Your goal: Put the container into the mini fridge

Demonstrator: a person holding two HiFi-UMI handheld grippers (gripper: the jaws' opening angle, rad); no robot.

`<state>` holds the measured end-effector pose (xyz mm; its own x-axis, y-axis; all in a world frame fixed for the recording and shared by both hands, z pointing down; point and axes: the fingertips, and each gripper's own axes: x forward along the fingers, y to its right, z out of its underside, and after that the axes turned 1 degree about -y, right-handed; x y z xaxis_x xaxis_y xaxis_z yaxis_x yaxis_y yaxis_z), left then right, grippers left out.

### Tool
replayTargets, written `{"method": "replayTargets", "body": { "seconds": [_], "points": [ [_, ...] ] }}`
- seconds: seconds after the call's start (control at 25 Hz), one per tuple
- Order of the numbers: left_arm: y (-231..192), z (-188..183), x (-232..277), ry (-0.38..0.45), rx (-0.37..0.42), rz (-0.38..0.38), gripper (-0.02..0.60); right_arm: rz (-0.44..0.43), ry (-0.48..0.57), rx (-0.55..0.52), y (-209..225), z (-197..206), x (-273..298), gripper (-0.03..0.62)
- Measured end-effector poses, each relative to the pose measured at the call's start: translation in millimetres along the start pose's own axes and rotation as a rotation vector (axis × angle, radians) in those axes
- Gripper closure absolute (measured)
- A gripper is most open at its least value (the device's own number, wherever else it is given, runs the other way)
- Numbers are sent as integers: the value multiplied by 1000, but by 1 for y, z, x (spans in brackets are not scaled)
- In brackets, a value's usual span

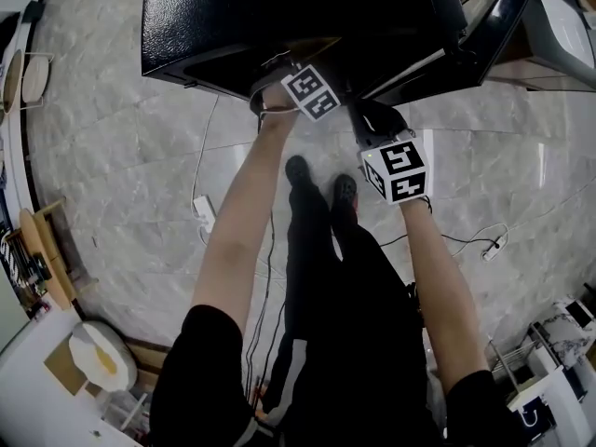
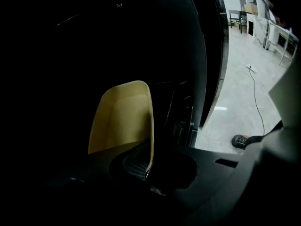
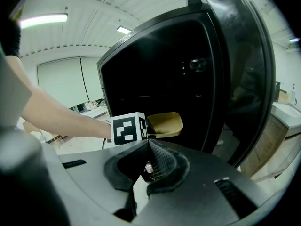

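Note:
The black mini fridge (image 1: 279, 17) stands on the floor with its door (image 1: 484, 35) swung open to the right. A yellow container (image 2: 122, 117) hangs inside the dark fridge opening, and my left gripper (image 2: 146, 169) is shut on its rim. In the right gripper view the container (image 3: 165, 124) shows just past the left gripper's marker cube (image 3: 128, 128), in front of the fridge's dark interior (image 3: 160, 65). My right gripper (image 3: 149, 160) is shut with nothing in it and stays outside, below the opening. Its marker cube (image 1: 399, 169) sits near the front of the fridge.
The open door (image 3: 244, 69) stands close on the right of both grippers. Cables and a power strip (image 1: 203, 207) lie on the marble floor, with another strip (image 1: 494, 247) at right. The person's shoes (image 1: 321, 184) are right before the fridge. Furniture lines the left edge (image 1: 37, 250).

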<state>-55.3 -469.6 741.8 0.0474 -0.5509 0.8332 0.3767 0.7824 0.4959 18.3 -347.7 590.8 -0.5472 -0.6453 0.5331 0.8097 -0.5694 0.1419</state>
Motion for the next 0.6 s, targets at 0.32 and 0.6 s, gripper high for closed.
{"method": "replayTargets", "body": {
  "seconds": [0.32, 0.6],
  "points": [
    [-1, -2, 4, -5, 10, -19, 528, 8, 6, 15, 4, 0, -5, 576],
    [-5, -4, -3, 2, 13, -44, 403, 7, 8, 6, 3, -3, -9, 576]
  ]
}}
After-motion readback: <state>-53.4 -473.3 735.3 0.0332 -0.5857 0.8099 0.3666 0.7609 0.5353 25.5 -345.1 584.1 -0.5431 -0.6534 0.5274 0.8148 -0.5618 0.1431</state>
